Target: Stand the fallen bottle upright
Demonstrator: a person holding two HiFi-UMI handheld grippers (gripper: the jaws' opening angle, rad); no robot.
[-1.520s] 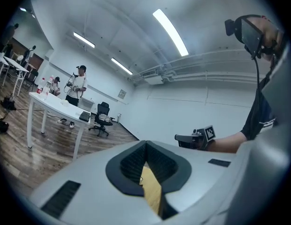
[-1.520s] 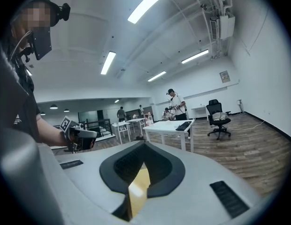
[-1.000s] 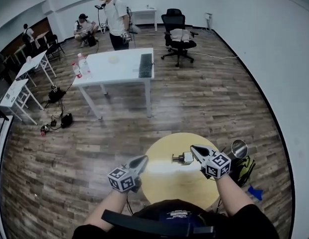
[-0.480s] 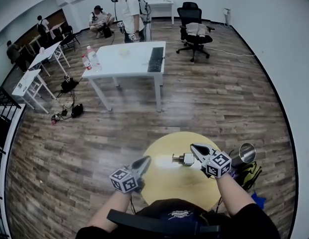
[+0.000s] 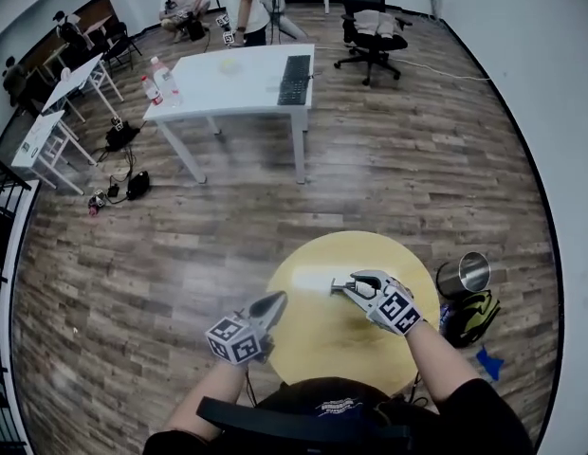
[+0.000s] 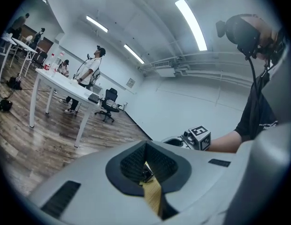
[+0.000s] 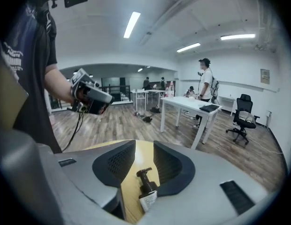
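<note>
A small pump bottle [image 7: 145, 187] with a black pump head and a pale label sits between the pads of my right gripper [image 7: 144, 146], pump end pointing away from the camera. Those jaws have just been opening; a strip of table shows beside the bottle, so the pads no longer press on it. In the head view my right gripper [image 5: 349, 283] rests low over the round yellow table [image 5: 322, 344] and hides nearly all of the bottle. My left gripper [image 5: 278, 299] hovers at the table's left edge, tips together [image 6: 145, 145], holding nothing.
A shiny metal bin [image 5: 465, 275] and a dark bag [image 5: 469, 316] stand on the floor right of the round table. Farther off are a white desk [image 5: 232, 88] with a keyboard and bottles, an office chair [image 5: 370, 17] and several people.
My right gripper has come down onto the yellow table with the bottle, rolled, and parted its jaws. The left gripper has sunk a little beside the table's edge.
</note>
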